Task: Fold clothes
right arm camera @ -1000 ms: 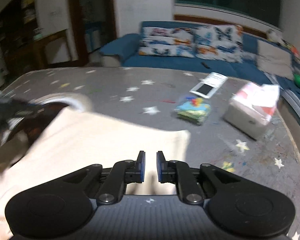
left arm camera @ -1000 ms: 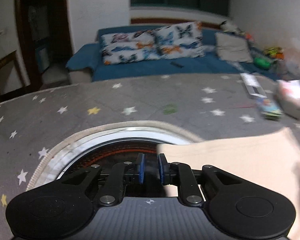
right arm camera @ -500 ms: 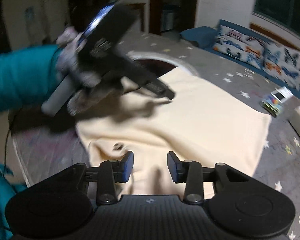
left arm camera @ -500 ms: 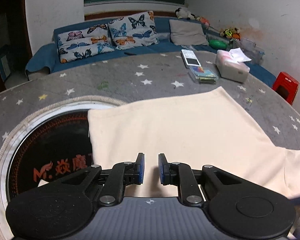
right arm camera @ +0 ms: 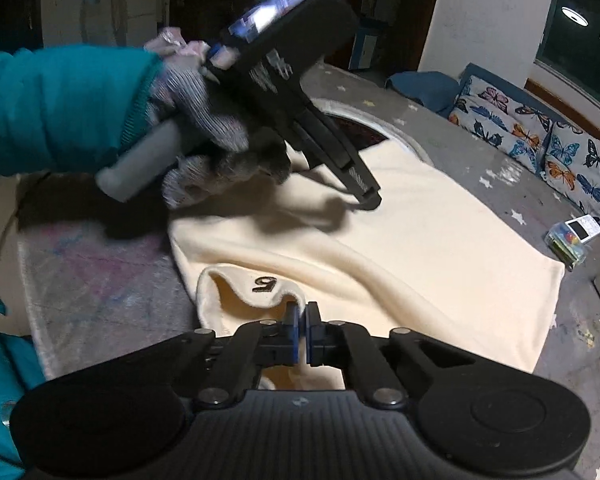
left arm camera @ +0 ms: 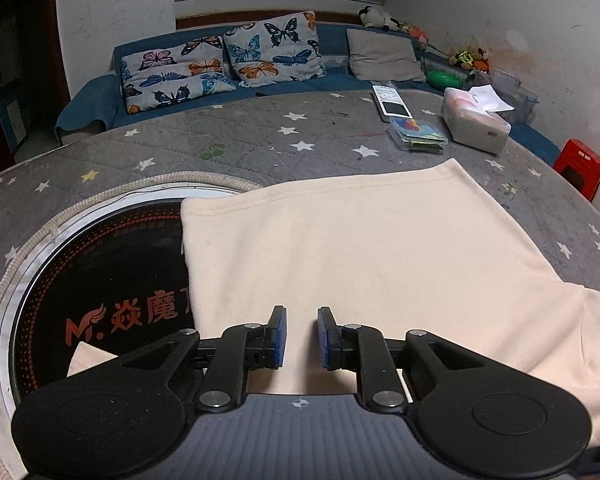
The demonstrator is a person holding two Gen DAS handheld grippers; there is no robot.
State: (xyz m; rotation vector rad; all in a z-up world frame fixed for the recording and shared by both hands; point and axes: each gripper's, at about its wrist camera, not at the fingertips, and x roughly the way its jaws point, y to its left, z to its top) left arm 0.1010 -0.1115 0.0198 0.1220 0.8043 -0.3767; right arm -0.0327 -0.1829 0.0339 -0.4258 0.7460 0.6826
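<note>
The right gripper (right arm camera: 301, 316) is clenched, its blue pads pinching the collar edge of the cream garment (left arm camera: 364, 240) at the near side of the table. The left gripper (left arm camera: 302, 330) stands over the cloth with its jaws easing apart, a narrow gap between the pads and nothing pressed between them; in the right wrist view it slants down with its tips at the cloth's surface, though whether they touch it I cannot tell.

The round table (left arm camera: 260, 136), covered in a grey quilt with white and yellow stars, fills the scene. The garment lies spread flat across its middle, its left edge overlapping the black glass disc (left arm camera: 100, 272) with orange lettering set into the tabletop. A dark mark like a numeral shows inside the collar (right arm camera: 265, 285).

A gloved hand (right arm camera: 204, 120) below a teal sleeve (right arm camera: 60, 108) grips the left gripper's handle. At the far right of the table sit a tissue box (left arm camera: 476, 124), a small colourful case (left arm camera: 418, 134) and a white remote (left arm camera: 392, 102). Beyond the table stands a blue sofa (left arm camera: 100, 96) with butterfly cushions (left arm camera: 274, 50).
</note>
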